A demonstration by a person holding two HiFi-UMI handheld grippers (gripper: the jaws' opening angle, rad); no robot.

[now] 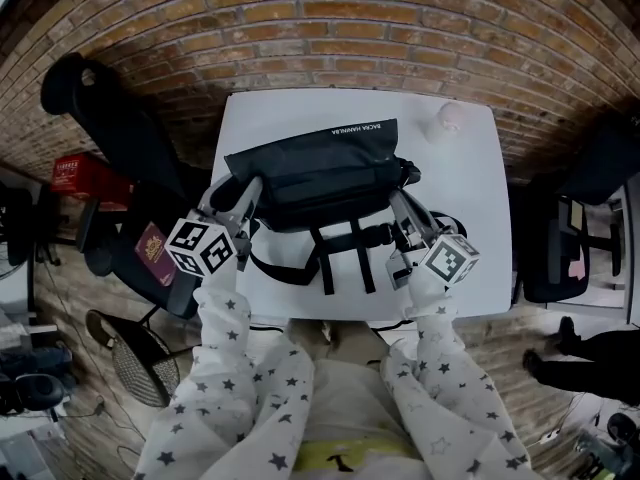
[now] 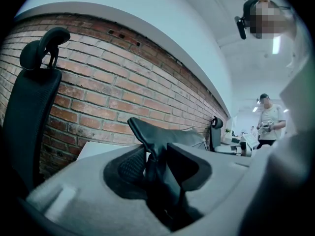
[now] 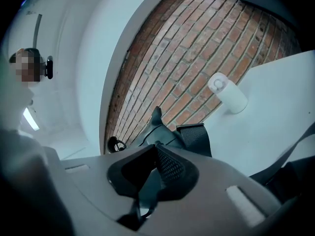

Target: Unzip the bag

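A black chair (image 1: 105,118) is seen at the far left, beside the white desk (image 1: 475,238), and a brick wall (image 1: 320,28) is seen behind both. The left hand-held gripper (image 1: 246,190) is clamped on the left end of the bag (image 1: 320,168), and a fold of dark cloth is pinched between its jaws. The black bag is laid flat in the middle of the desk, with its straps (image 1: 340,253) spread out toward the near edge. The right hand-held gripper (image 1: 398,200) is placed at the bag's right end. Its jaws are almost together and are shut on a thin dark bit of the bag; which bit it is cannot be told. A small white thing (image 1: 450,118) is set on the desk's far right corner, well apart from the bag.
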